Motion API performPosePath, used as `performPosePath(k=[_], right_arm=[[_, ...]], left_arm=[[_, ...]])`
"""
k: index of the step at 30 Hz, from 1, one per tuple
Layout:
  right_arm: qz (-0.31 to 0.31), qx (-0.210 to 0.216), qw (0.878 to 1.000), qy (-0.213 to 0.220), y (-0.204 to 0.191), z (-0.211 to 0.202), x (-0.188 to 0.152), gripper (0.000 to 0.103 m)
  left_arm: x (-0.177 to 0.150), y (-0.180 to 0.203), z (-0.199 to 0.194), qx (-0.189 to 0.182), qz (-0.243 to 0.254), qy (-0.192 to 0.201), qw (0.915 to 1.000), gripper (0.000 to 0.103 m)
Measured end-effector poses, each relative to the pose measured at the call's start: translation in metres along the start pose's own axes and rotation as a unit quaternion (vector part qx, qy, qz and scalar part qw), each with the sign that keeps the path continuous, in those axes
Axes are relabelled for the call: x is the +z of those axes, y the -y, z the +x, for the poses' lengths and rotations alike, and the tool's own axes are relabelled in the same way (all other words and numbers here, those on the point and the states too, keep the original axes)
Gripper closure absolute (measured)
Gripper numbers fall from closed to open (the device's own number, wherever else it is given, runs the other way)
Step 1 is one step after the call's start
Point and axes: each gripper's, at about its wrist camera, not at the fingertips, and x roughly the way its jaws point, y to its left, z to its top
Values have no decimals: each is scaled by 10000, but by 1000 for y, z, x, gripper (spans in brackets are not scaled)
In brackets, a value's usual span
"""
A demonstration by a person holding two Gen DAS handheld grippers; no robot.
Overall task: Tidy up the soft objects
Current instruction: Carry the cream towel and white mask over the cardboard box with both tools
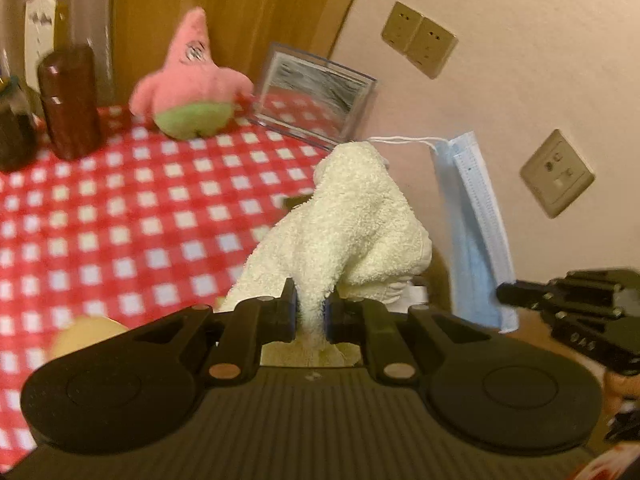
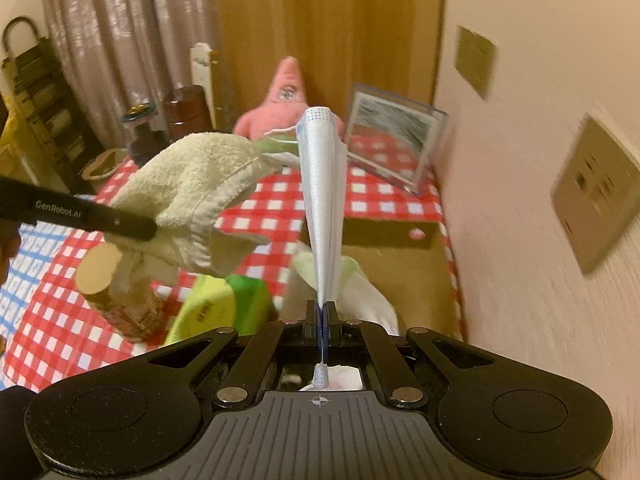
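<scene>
My left gripper (image 1: pixel 311 312) is shut on a cream terry towel (image 1: pixel 352 224), held up above the red checked table (image 1: pixel 120 220); the towel also shows in the right wrist view (image 2: pixel 196 192). My right gripper (image 2: pixel 321 314) is shut on a folded blue face mask (image 2: pixel 323 200), which stands upright from the jaws; the mask hangs at the right in the left wrist view (image 1: pixel 476 232). A pink starfish plush (image 1: pixel 188 80) with green shorts sits at the table's far side (image 2: pixel 286 100). A cardboard box (image 2: pixel 384 256) holding soft items lies below the mask.
A clear acrylic box (image 1: pixel 316 96) stands by the wall. A dark brown canister (image 1: pixel 70 100) and a jar (image 1: pixel 14 128) stand at the far left. A green-yellow packet (image 2: pixel 224 308) and a cork-lidded jar (image 2: pixel 116 296) lie near. Wall sockets (image 1: pixel 556 172) are at right.
</scene>
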Motion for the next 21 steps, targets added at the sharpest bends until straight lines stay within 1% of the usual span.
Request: performPosePath(k=[7,9,12,16,21], right_arm=[[317,-88,9993,-169,34,3,-24,102],[368,-144,9990,-212,42,5,-29,102],[466,-207,9984,-259,54,9,-35,102],[621,-254,9973,-305,68,14,-42,102],[786,-258,9957,-409,82,26,-51,102]], left_arm=[[-8,37,33,-421,-416,-133,9982,92],[-9,44,44,-535,-612,-167,9966,92],[-12,51,58,-690,-915,-181,9932,92],[-16,56,77,-899,-1377,-219,9861,92],[-24,62,101,-953,-1696,-338,9803,92]])
